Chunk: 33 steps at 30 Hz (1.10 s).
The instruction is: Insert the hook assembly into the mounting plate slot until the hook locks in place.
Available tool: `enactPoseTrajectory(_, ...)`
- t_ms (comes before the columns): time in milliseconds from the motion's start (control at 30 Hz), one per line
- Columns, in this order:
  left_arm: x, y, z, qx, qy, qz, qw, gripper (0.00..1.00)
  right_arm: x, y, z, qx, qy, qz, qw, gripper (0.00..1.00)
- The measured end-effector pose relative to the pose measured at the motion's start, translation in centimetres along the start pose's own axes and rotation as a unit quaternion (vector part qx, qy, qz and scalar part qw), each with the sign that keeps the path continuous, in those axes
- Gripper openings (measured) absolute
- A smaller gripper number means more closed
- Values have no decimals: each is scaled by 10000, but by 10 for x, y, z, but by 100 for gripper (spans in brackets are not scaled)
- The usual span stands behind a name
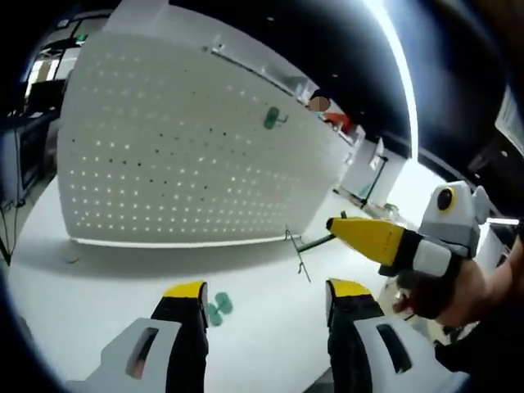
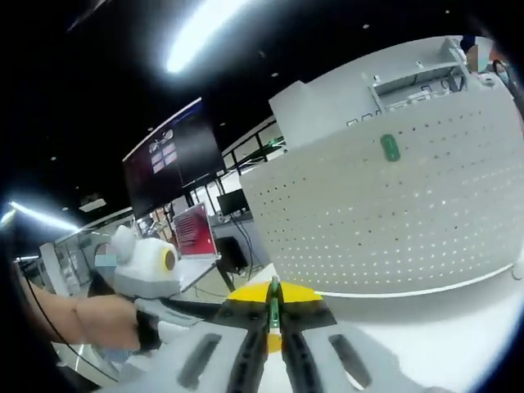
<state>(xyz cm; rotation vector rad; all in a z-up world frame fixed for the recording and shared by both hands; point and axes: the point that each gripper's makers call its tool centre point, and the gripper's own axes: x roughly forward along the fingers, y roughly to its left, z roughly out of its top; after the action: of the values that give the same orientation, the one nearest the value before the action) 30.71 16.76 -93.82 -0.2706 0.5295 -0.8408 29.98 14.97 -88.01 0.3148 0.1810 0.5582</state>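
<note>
My thin wire hook with its green base [image 1: 300, 248] sits just right of centre in the left gripper view, pinched at the tip of the right gripper [image 1: 337, 224], which reaches in from the right edge with a person's hand [image 1: 446, 295] behind it. In the right gripper view the same piece shows as a green sliver [image 2: 273, 309] clamped between the yellow-tipped jaws, which are closed tight on it low in the middle of the frame. My left gripper [image 1: 266, 304] hangs at the bottom of its own view with jaws spread wide and nothing between them; a second small green hook piece [image 1: 218, 309] lies on the white tabletop [image 1: 98, 286] beside its left jaw.

The target is the big white perforated mounting panel [image 1: 180, 147] standing upright on the table, with one green hook already seated [image 1: 273, 119] towards its upper right. I judge the hook is well short of the panel, so I'd bring it in square to the face, tabs lined up with a row of holes, then press and drop it until it catches (no twisting).

The hook's tabs are too small and blurred to read, and I can't tell which hole is meant. The panel's left end is cut off.
</note>
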Motion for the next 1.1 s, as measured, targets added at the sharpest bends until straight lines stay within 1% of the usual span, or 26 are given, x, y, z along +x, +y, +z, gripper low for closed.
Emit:
enactPoseTrajectory(100, -3, -4, 5, -200, -127, -154, 9996, 39, 1, 5, -3, 2, 16, 39, 10000, 0)
enactPoseTrajectory(167, -4, -6, 6, -337, -157, -254, 9990, 34, 2, 8, -4, -4, 8, 64, 10000, 0)
enactPoseTrajectory(300, -6, -9, 6, -511, -194, -372, 9978, 18, 2, 14, -5, -41, -12, 91, 9999, 0)
enactPoseTrajectory(333, -7, -11, 6, -629, -201, -434, 9969, 17, 3, 15, -5, -57, -22, 101, 9999, 0)
enactPoseTrajectory(500, -8, -16, 6, -933, -222, -650, 9933, 5, 3, 18, -6, -178, -8, 116, 9998, 0)
enactPoseTrajectory(533, -8, -17, 6, -1004, -201, -665, 9925, 6, 2, 19, -6, -181, -19, 122, 9998, 0)
enactPoseTrajectory(633, -8, -17, 5, -1006, -199, -656, 9926, 5, 1, 20, -6, -249, -1, 123, 9996, 0)
enactPoseTrajectory(833, -9, -18, 2, -1170, -113, -670, 9908, 4, -1, 22, -9, -321, 22, 110, 9994, 0)
enactPoseTrajectory(900, -9, -18, 0, -1176, -62, -645, 9909, 3, -1, 21, -11, -342, 73, 112, 9993, 0)
enactPoseTrajectory(967, -9, -18, 1, -1177, -67, -618, 9911, 3, -1, 20, -11, -314, 92, 121, 9994, 0)
enactPoseTrajectory(1100, -9, -17, 3, -1093, -102, -550, 9924, 2, 0, 21, -9, -418, 151, 169, 9989, 0)
